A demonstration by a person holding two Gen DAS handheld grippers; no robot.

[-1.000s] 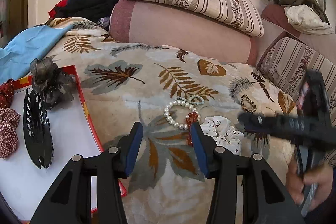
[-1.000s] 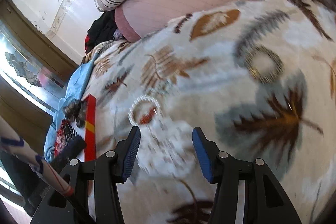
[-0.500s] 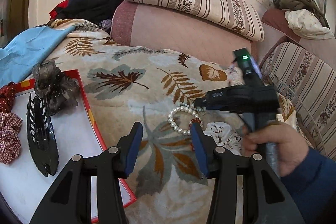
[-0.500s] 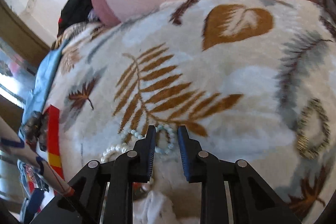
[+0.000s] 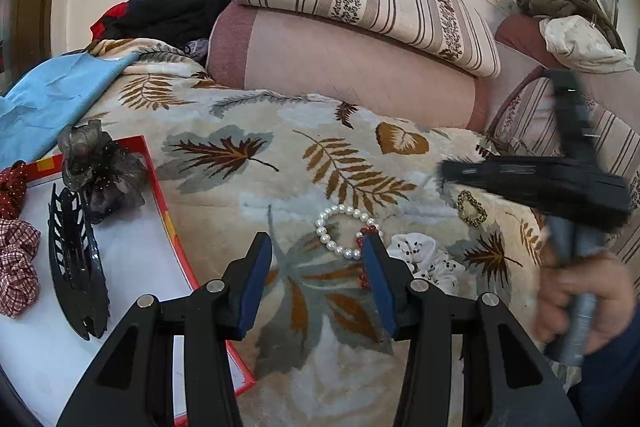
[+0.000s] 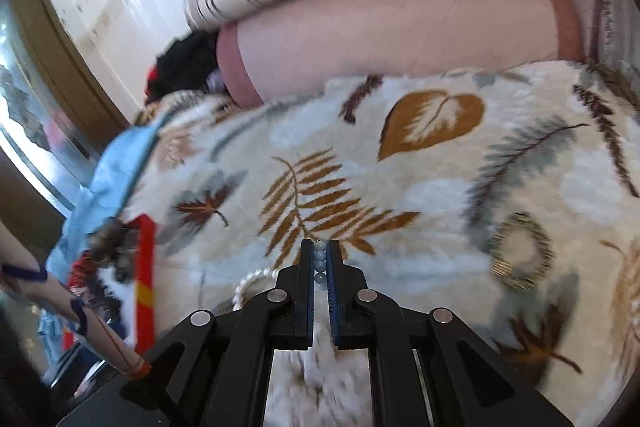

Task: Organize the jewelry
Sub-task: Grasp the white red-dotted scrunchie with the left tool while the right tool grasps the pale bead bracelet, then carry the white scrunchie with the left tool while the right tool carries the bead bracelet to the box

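Right wrist view: my right tongs [image 6: 320, 263] are clamped on a pale blue bead bracelet [image 6: 319, 261], lifted off the leaf-print blanket [image 6: 420, 187]. Left wrist view: my left tongs [image 5: 318, 285] stand partly open and empty above the blanket, beside the red-edged tray [image 5: 160, 195]. On the tray lie scrunchies and a black hair claw [image 5: 74, 263]. Off the tray remain the pearl bracelet [image 5: 340, 233], red beads, white scrunchie [image 5: 424, 261] and gold ring-shaped piece [image 5: 472, 207]; by my judgement the sorting is roughly half done.
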